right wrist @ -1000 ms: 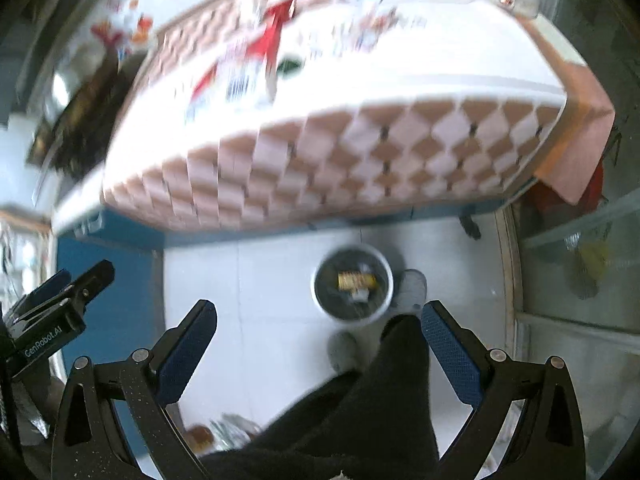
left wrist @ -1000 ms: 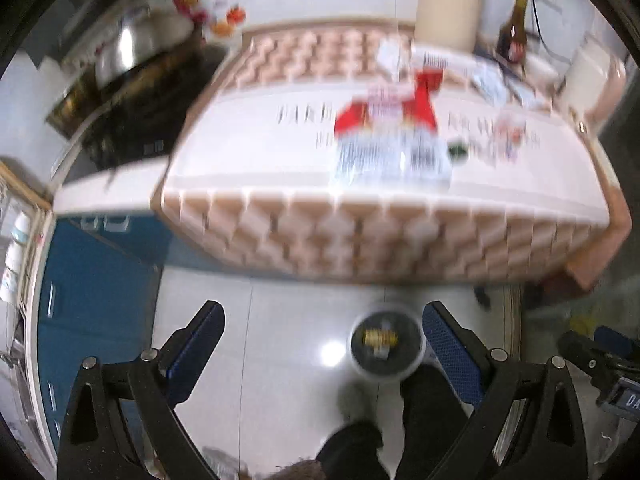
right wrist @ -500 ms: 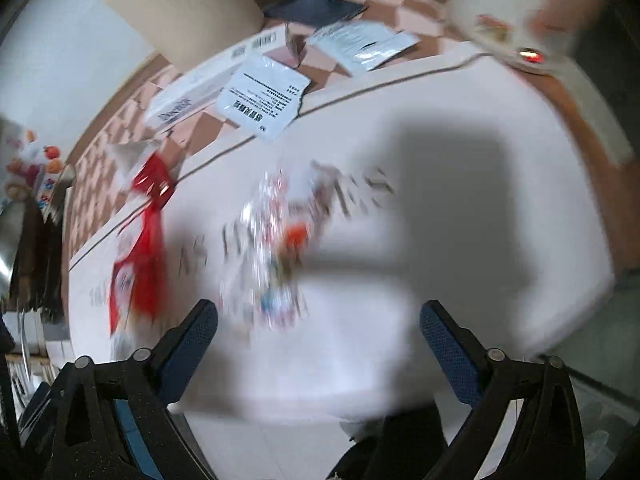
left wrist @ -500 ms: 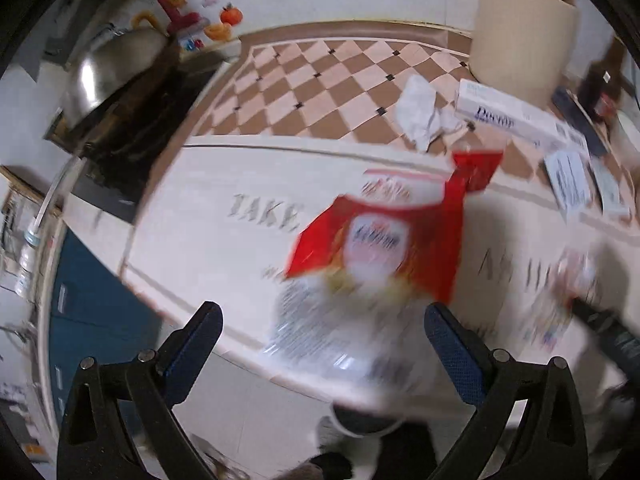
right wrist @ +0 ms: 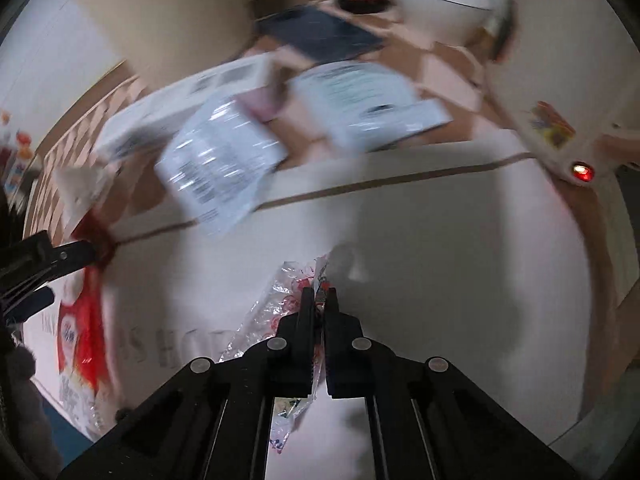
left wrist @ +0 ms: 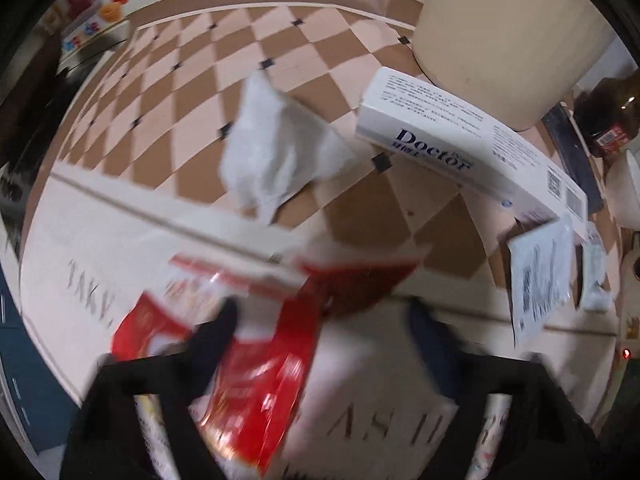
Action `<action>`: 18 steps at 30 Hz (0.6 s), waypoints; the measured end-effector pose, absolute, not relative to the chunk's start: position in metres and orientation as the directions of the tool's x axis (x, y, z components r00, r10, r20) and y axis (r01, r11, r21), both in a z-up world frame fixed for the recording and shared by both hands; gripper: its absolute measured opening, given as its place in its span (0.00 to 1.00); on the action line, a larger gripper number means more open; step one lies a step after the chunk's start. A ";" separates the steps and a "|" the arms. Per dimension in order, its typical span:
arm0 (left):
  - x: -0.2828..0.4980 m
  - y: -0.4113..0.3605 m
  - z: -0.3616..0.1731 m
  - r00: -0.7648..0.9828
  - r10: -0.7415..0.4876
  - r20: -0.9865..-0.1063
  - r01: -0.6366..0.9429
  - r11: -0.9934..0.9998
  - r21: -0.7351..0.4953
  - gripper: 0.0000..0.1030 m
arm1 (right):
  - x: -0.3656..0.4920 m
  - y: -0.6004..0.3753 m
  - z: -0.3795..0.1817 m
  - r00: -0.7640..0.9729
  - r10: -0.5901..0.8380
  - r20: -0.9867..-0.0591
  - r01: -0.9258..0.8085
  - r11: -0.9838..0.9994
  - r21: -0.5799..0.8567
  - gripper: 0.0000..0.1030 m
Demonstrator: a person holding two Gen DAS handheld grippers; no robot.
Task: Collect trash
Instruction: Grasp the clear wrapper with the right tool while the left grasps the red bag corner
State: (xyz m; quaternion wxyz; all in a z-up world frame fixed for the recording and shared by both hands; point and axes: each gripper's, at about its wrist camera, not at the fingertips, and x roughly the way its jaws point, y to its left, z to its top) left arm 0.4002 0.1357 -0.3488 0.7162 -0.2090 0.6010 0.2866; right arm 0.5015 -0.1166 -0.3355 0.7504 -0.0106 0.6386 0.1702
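Left tongs (left wrist: 324, 320) closing, red bag (left wrist: 256, 392) lying long between them, toward the bench (left wrist: 400, 432) edge. Right tongs (right wrist: 319, 300) pinched tight on clear wrapper (right wrist: 276, 312).

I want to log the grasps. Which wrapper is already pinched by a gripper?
The clear crinkled wrapper, pinched in the shut right gripper. The red bag is only between the closing left gripper fingers.

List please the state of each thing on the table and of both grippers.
left gripper: fingers closing around the red bag, not yet pressing
red bag: lying flat on the table
right gripper: shut on the clear wrapper
clear wrapper: crumpled, pinched
white tissue: crumpled
white box: closed, lying flat
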 end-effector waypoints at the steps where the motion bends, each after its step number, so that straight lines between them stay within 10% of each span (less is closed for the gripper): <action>1: 0.404 0.137 -0.352 0.130 0.144 -0.981 -0.656 0.754 0.024 0.40 | 0.506 -0.121 -0.336 0.127 0.241 -0.962 -0.262 0.944 0.201 0.02; 18: 0.358 0.088 -0.245 0.333 0.410 -0.849 -0.577 0.801 0.161 0.28 | 0.493 -0.150 -0.283 0.195 0.342 -0.919 -0.266 0.920 0.286 0.01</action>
